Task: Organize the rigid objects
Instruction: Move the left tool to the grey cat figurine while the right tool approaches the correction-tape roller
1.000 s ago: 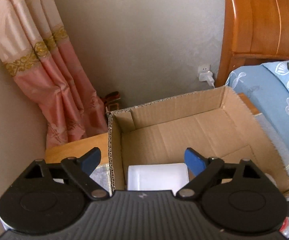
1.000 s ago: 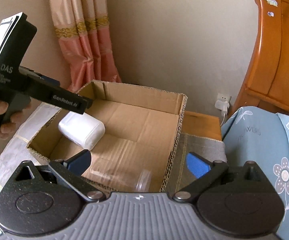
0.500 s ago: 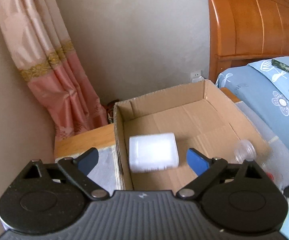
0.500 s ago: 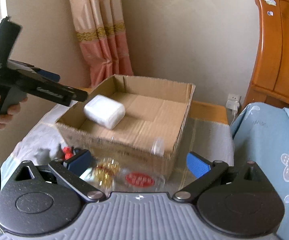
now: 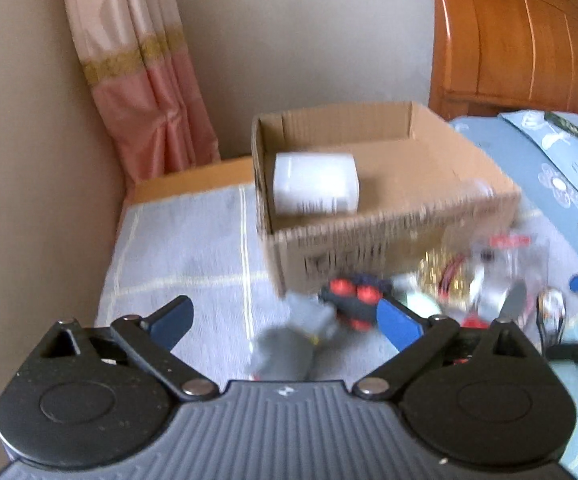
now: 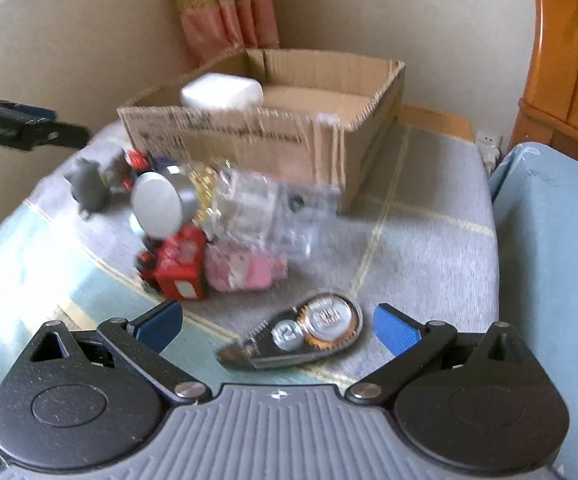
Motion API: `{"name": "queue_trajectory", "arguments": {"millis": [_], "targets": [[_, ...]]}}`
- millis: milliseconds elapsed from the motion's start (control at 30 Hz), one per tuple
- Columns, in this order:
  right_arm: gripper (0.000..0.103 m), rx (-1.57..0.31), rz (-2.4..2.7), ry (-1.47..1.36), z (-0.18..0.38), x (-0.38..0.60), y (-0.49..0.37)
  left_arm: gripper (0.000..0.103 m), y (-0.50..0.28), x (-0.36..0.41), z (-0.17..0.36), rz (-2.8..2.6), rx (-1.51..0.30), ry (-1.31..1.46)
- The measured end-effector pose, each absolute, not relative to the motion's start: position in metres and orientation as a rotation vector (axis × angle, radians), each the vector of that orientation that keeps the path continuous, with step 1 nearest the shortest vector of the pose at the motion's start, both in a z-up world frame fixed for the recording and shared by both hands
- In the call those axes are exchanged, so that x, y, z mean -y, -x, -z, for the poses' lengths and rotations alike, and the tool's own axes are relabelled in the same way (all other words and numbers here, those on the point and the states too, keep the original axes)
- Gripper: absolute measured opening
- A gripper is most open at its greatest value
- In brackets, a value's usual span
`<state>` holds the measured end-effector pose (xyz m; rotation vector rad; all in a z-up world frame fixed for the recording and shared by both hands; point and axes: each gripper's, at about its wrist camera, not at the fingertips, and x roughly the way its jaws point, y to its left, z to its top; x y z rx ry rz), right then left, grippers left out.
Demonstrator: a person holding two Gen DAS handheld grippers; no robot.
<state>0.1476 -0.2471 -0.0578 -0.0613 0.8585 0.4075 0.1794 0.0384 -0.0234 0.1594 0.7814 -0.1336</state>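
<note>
An open cardboard box stands on the cloth-covered surface and holds a white container. In front of it lies a pile of small items: a grey toy, a red and black toy, a red toy truck, a pink item, a silver round tin, clear plastic packaging and a correction tape dispenser. My left gripper is open above the grey toy. My right gripper is open above the tape dispenser.
A pink curtain hangs in the back corner. A wooden headboard and blue floral bedding lie to the right. The surface has a grey checked cloth. Both views are motion-blurred.
Both grippers have pulled back from the box and tilted down. The white container stays in the box, and the pile of items in front of it has come into view.
</note>
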Motion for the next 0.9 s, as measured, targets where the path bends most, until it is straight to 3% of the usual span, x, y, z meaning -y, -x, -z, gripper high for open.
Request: {"name": "queue_trajectory", "arguments": {"millis": [400,900], "targets": [[0.103,-0.834,-0.428,0.147,0.075,0.236,-0.155,0.098,-0.171,-0.043,0.073,0.105,-0.842,-0.140],[0.103,-0.848,-0.368,0.180,0.075,0.219,-0.131,0.098,-0.178,-0.094,0.093,-0.037,-0.887,-0.055]]}}
